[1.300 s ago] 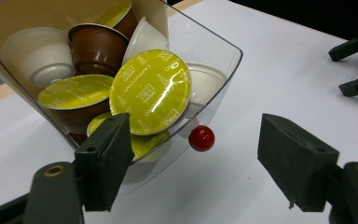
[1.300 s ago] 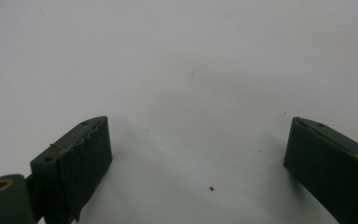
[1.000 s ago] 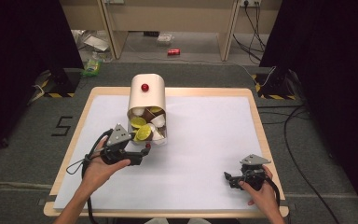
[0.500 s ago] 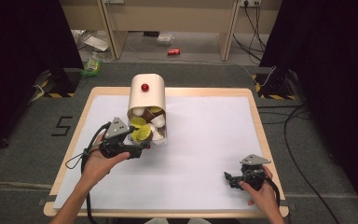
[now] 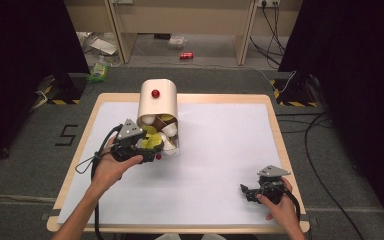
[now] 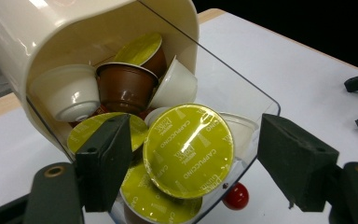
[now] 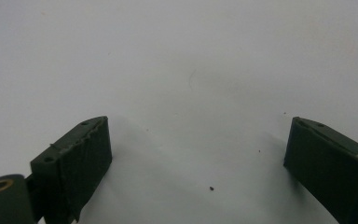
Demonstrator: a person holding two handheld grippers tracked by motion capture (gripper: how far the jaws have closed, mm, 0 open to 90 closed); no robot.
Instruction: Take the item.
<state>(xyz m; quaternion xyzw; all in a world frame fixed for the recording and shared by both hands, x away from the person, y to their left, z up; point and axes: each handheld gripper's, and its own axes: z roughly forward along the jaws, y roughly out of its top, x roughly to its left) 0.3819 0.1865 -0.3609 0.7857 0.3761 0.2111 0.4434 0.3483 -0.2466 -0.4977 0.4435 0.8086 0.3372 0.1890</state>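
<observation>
While both sit released, left tool (image 5: 152, 152) crowds the dispenser (image 5: 158, 102) mouth; right tool (image 5: 246, 190) has room.

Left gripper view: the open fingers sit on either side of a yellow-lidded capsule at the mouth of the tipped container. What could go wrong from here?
1. The capsule lies in a loose pile; closing the left gripper could nudge its neighbours out over the clear flap onto the table.
2. The foil lid faces the camera, so the fingers may dent it or slip.
3. The cream container lies tipped; a pull may shift it.
</observation>
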